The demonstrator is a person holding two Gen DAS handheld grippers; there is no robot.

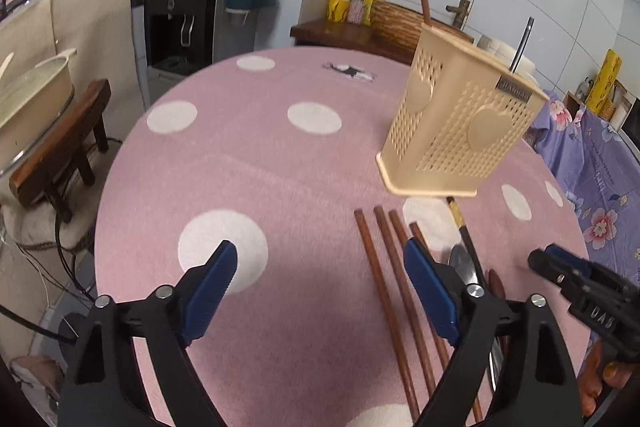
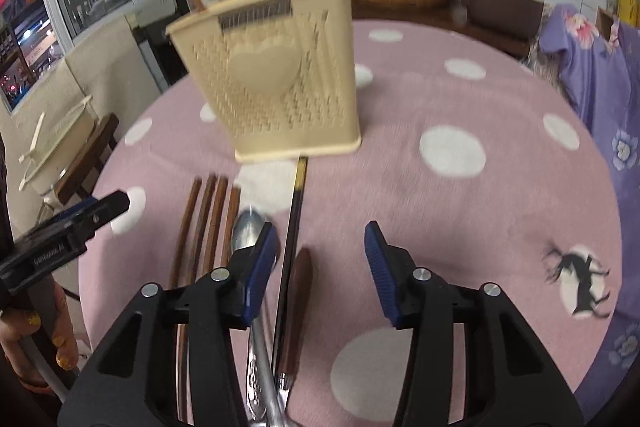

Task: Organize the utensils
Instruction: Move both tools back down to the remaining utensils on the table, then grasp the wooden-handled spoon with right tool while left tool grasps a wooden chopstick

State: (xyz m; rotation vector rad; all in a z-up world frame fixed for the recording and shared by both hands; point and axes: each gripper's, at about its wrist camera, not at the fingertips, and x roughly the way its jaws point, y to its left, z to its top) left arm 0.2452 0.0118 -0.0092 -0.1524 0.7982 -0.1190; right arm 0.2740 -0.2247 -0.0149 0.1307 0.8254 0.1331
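Only a small part of the task seems done: 2 utensils already stand in the beige holder (image 2: 276,75) at the far side of the counter (image 2: 460,227). 4 brown chopsticks (image 2: 208,219), a spoon (image 2: 246,227), a black chopstick (image 2: 294,227) and a brown-handled utensil (image 2: 300,295) are left lying near it. The left gripper (image 1: 316,287) and the right gripper (image 2: 320,263) are held apart and empty.

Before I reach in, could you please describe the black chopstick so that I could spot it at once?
Start at the beige perforated utensil holder standing on the pink polka-dot tablecloth. In front of its base lies a row of utensils; the black chopstick runs from the holder's foot toward the camera, between the metal spoon and a short wooden-handled utensil. It alone is glossy black; the brown wooden chopsticks lie farther left.
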